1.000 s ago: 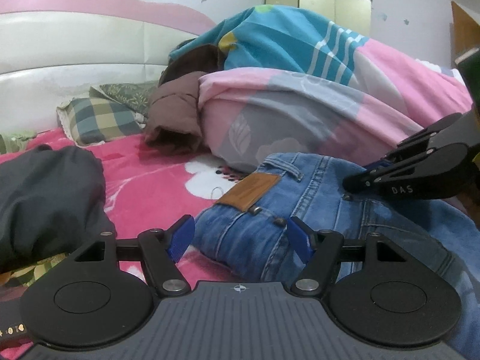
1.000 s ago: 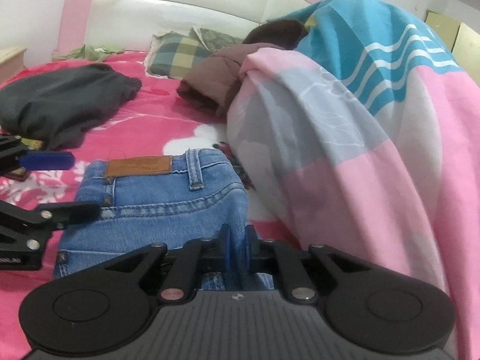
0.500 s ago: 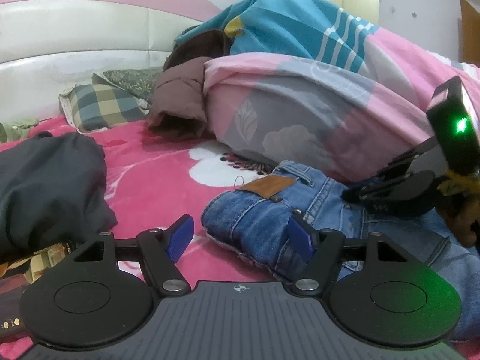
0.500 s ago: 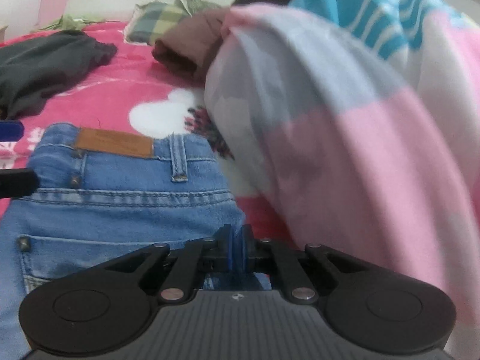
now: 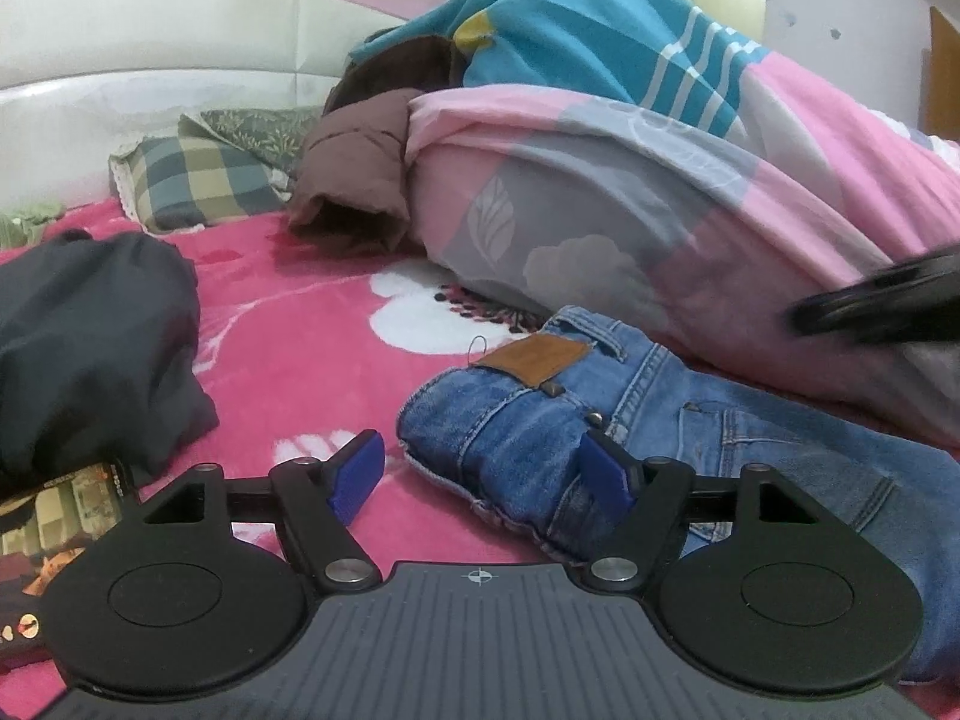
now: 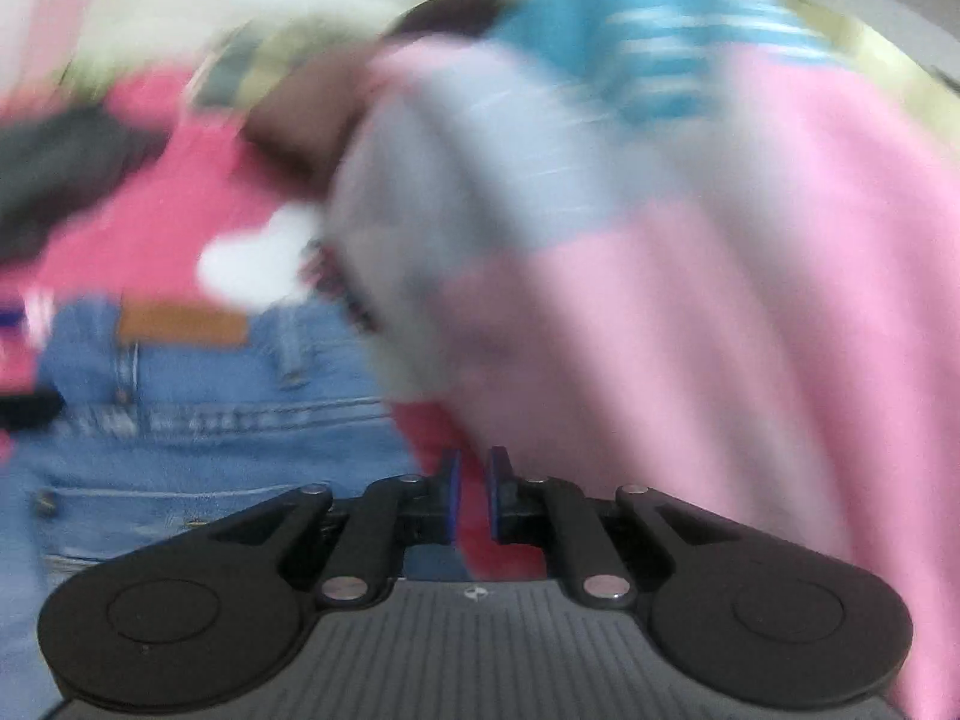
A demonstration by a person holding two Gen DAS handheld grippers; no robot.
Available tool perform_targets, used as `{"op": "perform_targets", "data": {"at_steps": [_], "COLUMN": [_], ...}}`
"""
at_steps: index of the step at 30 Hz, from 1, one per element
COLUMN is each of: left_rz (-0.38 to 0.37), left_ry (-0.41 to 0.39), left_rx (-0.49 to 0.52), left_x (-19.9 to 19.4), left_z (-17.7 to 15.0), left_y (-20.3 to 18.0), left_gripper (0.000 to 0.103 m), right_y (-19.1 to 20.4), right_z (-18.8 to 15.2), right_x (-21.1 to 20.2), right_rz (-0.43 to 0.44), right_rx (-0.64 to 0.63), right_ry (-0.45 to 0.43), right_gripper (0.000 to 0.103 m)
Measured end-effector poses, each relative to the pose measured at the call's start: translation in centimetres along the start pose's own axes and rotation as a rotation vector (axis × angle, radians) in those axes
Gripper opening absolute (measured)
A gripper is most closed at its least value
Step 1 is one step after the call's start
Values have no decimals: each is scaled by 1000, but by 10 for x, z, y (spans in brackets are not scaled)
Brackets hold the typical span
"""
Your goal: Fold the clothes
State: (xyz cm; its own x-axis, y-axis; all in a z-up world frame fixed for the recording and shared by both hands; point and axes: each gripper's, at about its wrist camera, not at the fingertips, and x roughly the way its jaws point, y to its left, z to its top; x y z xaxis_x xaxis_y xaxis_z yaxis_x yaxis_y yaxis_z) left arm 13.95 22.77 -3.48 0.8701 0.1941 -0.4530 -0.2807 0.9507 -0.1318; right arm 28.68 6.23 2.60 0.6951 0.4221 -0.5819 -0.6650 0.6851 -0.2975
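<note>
A: Denim, blue, thick — the jeans [image 5: 606, 420] lie on the bed [image 5: 312, 360], already doubled over, with the folded waistband end just ahead of the left gripper [image 5: 480, 471].

B: Jaw state, left?

A: Apart, and they have just been widening. The folded corner of the jeans sits between them; the right pad looks against the cloth, the left pad stands clear over pink sheet, so nothing is clamped.

B: Right gripper [image 6: 473, 495]?

A: Jaws nearly together, a thin slit between the pads, red sheet showing through it — they have just parted a touch and hold nothing. That view is badly smeared; the jeans sit to its left.

B: Handling notes?

A: My judgement: heavy for cloth, stiff at seams and waistband, not slippery, not fragile. It should hold a crease but resist a tight fold. Best hold looks like the thick waistband edge near the leather patch [image 5: 531, 360], or the fold's corner.

B: Beyond the jeans?

A: A dark garment [image 5: 90, 348] to the left, the pink-and-grey quilt [image 5: 660, 204] behind, a checked pillow [image 5: 192, 186] farthest back.
</note>
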Motion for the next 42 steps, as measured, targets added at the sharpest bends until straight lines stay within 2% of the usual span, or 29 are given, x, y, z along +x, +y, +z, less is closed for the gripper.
{"op": "perform_targets", "data": {"at_steps": [4, 6, 7, 9, 11, 13, 15, 19, 20, 21, 25, 32, 33, 34, 38, 42], "left_rz": [-2, -11, -16, -33, -58, -57, -56, -138, -154, -164, -185, -183, -183, -186, -166, -152], "left_ry": [23, 34, 39, 45, 44, 41, 52, 106, 124, 141, 182, 196, 190, 187, 153, 114], "left_rx": [-30, -50, -62, -94, -152, -219, -290, -371, -379, -389, -461, -564, -567, -571, -551, -537], "left_x": [5, 7, 8, 8, 4, -6, -23, -49, -50, -48, -24, 15, 18, 21, 19, -8], "left_z": [1, 0, 0, 1, 1, 2, 0, -8, -10, -10, -10, -3, -2, -1, 4, 12], "left_y": [4, 7, 9, 13, 22, 32, 42, 50, 49, 47, 45, 49, 48, 47, 41, 43], "left_gripper": [80, 81, 83, 83, 82, 80, 80, 79, 78, 75, 61, 58, 56, 45, 33, 30], "right_y": [-45, -62, -65, -65, -60, -54, -45, -35, -33, -31, -23, -18, -18, -18, -17, -14], "right_z": [-29, -49, -62, -86, -115, -147, -173, -209, -217, -225, -247, -270, -275, -280, -291, -290], "right_x": [-96, -144, -166, -204, -228, -240, -245, -240, -236, -232, -210, -219, -220, -222, -220, -225], "right_rz": [46, 95, 149, 268, 380, 457, 495, 527, 548, 568, 612, 611, 603, 596, 571, 555], "right_rx": [254, 389, 483, 656, 827, 984, 1100, 1241, 1283, 1323, 1473, 1581, 1591, 1601, 1647, 1645], "right_ry": [-46, -67, -70, -77, -79, -51, -32, -16, -16, -17, -18, -79, -77, -76, -63, -75], "right_gripper": [11, 17, 23, 26, 39, 42, 43, 56, 63, 64, 64, 64, 64, 64, 65, 65]}}
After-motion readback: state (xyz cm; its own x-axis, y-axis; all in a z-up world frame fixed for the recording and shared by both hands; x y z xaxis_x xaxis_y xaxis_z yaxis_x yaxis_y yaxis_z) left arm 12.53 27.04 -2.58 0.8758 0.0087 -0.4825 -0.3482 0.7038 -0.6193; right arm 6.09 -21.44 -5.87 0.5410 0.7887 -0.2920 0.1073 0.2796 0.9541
